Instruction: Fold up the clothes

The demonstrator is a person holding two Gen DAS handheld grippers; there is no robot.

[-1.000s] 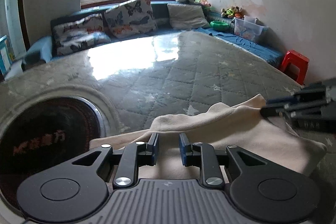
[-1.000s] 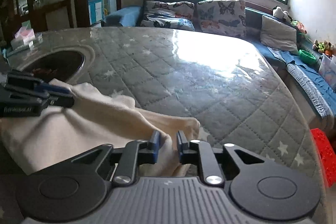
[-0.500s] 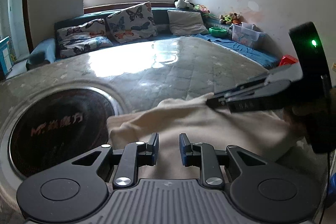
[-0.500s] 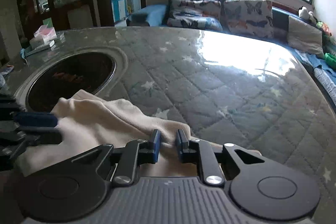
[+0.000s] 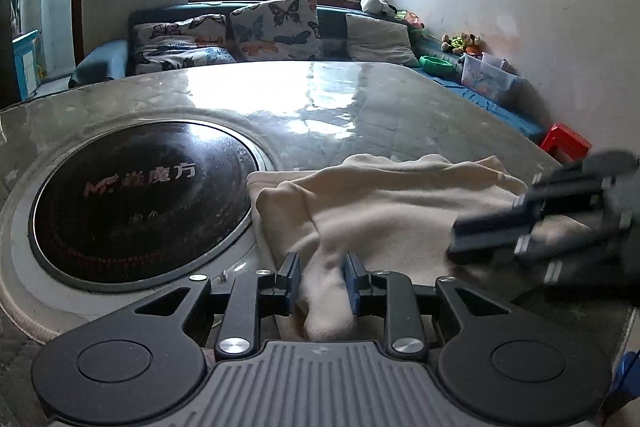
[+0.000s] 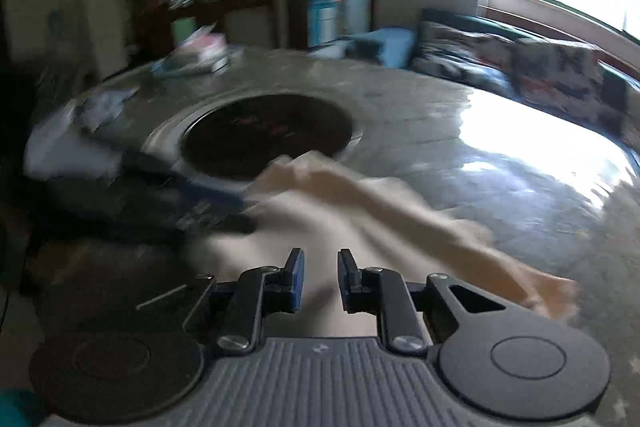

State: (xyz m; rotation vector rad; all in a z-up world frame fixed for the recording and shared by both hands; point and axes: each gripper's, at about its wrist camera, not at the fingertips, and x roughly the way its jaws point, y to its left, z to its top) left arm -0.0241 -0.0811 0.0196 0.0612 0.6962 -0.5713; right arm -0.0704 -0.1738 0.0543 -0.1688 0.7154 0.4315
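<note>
A cream garment (image 5: pixel 400 211) lies folded in a rough rectangle on the quilted table (image 5: pixel 360 107), next to a round black hotplate (image 5: pixel 140 195). My left gripper (image 5: pixel 322 281) is shut on a thick bunched fold at the garment's near edge. In the right wrist view, the left gripper (image 6: pixel 240 203) is blurred and meets the garment's (image 6: pixel 360 227) left corner. My right gripper (image 6: pixel 321 279) hangs low over the flat cloth, jaws a narrow slit apart with nothing pinched. In the left wrist view, the right gripper (image 5: pixel 460 243) is blurred, and its fingers look pressed together above the garment's right half.
The hotplate (image 6: pixel 264 131) is set into the table just left of the garment. Papers and a small box (image 6: pixel 192 59) lie on the table's far left. A sofa with butterfly cushions (image 5: pixel 276 27) runs behind; a red stool (image 5: pixel 566 147) stands at the right.
The garment has been carried toward the hotplate and laid over itself. My right gripper let its corner go and swung low across the cloth, its view turning left and blurring. My left gripper keeps its hold.
</note>
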